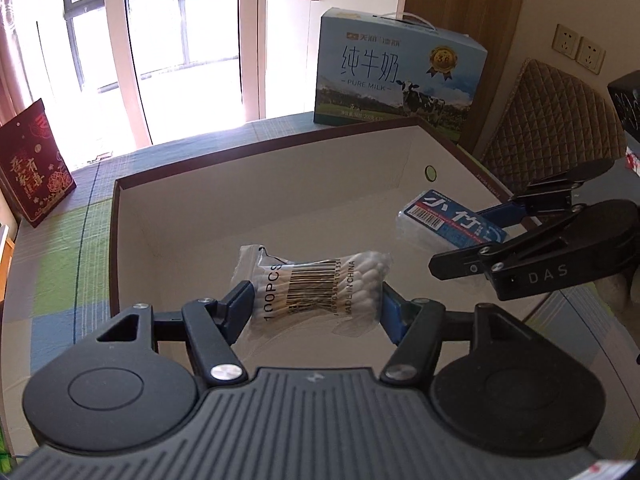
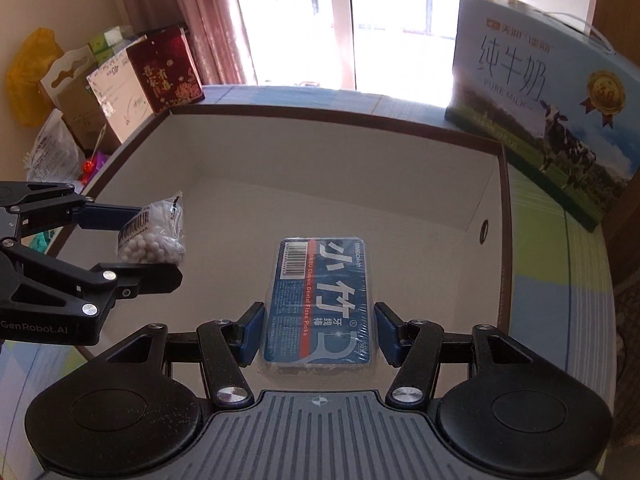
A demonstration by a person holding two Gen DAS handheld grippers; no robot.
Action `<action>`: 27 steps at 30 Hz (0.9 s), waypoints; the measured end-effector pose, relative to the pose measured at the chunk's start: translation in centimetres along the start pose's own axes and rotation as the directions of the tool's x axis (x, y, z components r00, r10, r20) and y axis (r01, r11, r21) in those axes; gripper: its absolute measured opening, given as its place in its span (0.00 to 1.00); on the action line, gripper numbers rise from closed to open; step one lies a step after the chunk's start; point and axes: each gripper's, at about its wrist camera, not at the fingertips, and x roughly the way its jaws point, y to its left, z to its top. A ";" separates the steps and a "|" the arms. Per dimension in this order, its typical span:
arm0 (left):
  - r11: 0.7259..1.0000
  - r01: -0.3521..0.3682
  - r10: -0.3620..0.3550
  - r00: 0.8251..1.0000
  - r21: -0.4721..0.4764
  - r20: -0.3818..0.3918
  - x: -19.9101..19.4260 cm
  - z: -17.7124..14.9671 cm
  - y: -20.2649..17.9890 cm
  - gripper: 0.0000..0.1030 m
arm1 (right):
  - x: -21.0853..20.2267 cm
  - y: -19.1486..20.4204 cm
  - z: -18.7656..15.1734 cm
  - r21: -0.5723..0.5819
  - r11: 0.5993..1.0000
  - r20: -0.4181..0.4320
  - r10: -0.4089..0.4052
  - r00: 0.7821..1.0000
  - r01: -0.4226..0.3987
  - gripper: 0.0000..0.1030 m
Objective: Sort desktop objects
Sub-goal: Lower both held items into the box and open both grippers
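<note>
The left gripper is clamping a cotton swab bag at lower centre of its view, above the open box. The right gripper is gripping a floss pick pack at lower centre, over the same box; a milk carton is standing at upper right.

Bright daylight comes through a tall barred window at the far side, with pink curtains beside it. Two wall sockets sit far right, above a quilted brown chair back.

"PURE MILK" on milk carton, "100PCS" on swab bag
</note>
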 end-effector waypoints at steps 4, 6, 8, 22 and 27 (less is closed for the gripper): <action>1.000 0.003 -0.002 0.998 0.020 -0.067 2.6 0.6 0.1 0.60 | 2.7 -0.7 0.6 -0.019 1.000 -0.106 -0.015 0.994 0.013 0.53; 0.999 0.007 -0.002 0.994 0.043 -0.105 3.9 0.8 -0.2 0.60 | 3.8 -1.1 0.7 -0.014 1.000 -0.153 -0.012 0.988 0.010 0.53; 0.998 0.011 -0.002 0.990 0.061 -0.140 4.9 1.0 -0.4 0.60 | 4.6 -1.5 0.9 -0.007 1.000 -0.187 -0.005 0.982 0.004 0.53; 0.996 0.010 0.015 0.961 0.088 -0.275 8.2 0.8 -0.3 0.68 | 5.5 -2.2 0.5 -0.045 0.999 -0.247 -0.023 0.969 0.012 0.56; 0.994 -0.006 0.035 0.961 0.108 -0.274 7.7 0.8 -0.1 0.82 | 4.7 -2.5 -0.1 -0.053 0.999 -0.230 -0.015 0.973 0.003 0.70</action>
